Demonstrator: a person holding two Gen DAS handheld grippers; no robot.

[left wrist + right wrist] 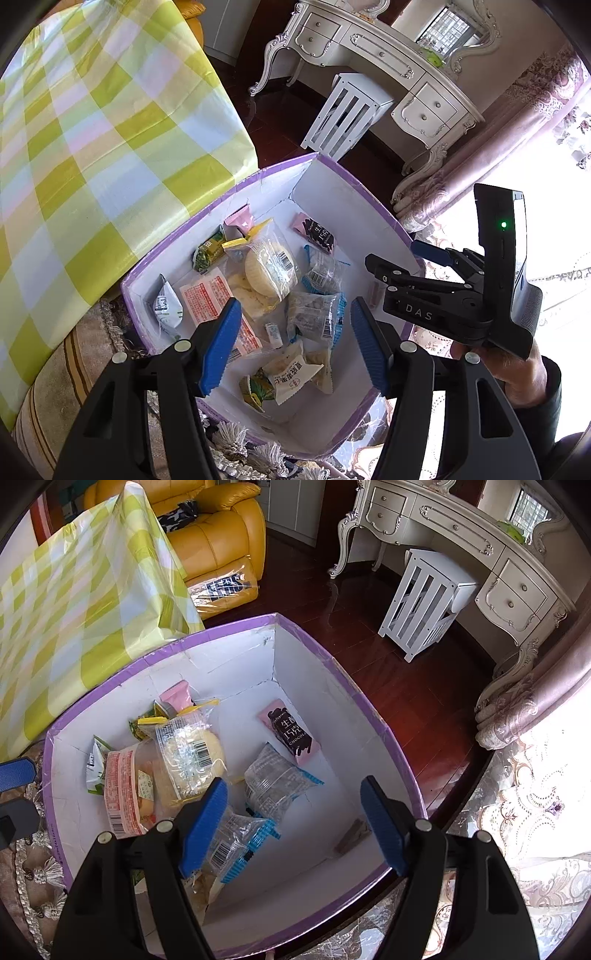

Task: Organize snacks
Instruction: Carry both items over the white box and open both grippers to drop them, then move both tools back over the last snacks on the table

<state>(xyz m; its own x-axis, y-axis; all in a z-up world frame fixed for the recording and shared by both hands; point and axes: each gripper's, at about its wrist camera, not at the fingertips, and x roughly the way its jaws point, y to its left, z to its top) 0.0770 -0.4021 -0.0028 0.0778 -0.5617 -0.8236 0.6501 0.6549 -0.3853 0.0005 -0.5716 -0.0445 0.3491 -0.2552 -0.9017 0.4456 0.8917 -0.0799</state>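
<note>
This is a home, a lived-in bedroom or sitting room. An ornate white dressing table (458,535) with carved legs fills the upper right, a yellow leather armchair (218,539) the upper left, and embroidered curtains (535,738) hang at right over dark wooden flooring (388,657).

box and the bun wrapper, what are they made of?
Box: looks like cardboard, matte white inside with a purple taped rim; creases and scuffs on the walls suggest paperboard. Bun wrapper: thin clear plastic film, glossy; it crinkles, glints, and the pale bun shows through.
</note>
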